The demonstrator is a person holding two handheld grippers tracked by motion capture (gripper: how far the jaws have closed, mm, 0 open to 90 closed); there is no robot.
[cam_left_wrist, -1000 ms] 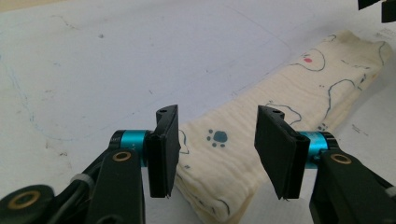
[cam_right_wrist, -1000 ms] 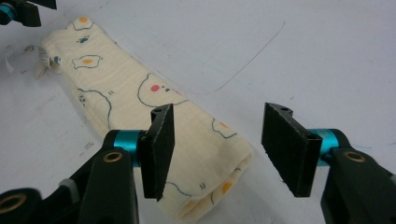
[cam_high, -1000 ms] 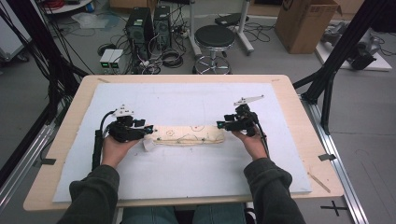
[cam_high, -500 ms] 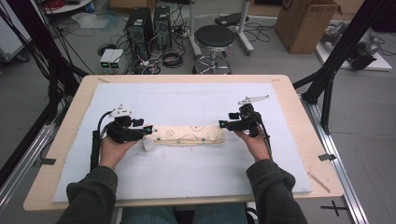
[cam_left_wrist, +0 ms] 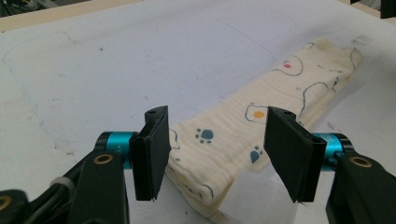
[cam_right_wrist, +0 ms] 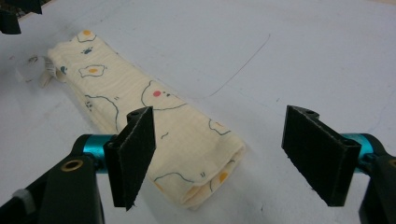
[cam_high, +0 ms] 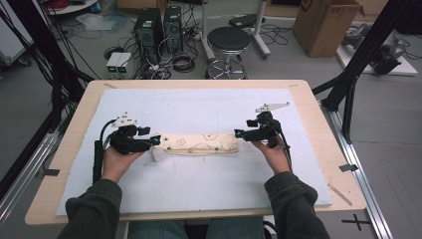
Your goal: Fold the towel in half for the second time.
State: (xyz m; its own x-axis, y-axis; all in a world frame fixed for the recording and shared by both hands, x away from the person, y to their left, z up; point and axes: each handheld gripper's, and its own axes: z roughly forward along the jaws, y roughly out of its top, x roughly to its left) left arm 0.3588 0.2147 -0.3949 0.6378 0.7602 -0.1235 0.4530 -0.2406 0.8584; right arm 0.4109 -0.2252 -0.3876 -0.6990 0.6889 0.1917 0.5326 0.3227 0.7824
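Folded cream cloth (cam_high: 201, 144) with paw and egg prints, lying flat as a long narrow bundle across the middle of the white mat (cam_high: 199, 104) on the wooden table (cam_high: 308, 89). Small white tag (cam_high: 158, 154) sticking out at the cloth's left end.

Left gripper (cam_high: 152, 141) at the cloth's left end, held level, pointing right. Jaws parted, having just been opening; seen in the left gripper view, cloth end (cam_left_wrist: 219, 158) between the pads (cam_left_wrist: 152, 156) but clear of both, not pinched. Released.

Right gripper (cam_high: 240, 133) at the cloth's right end, pointing left. Jaws likewise spread wide, having just been opening; in the right gripper view, folded end (cam_right_wrist: 196, 154) lying between them nearer the left pad (cam_right_wrist: 133, 156), gap visible on the right side. Released, nothing grasped.

Both hands resting low on the mat, forearms in dark sleeves entering from the near edge.

Beyond the table: black stool (cam_high: 228, 40), computer towers (cam_high: 158, 25), cardboard box (cam_high: 326, 22) on the floor.
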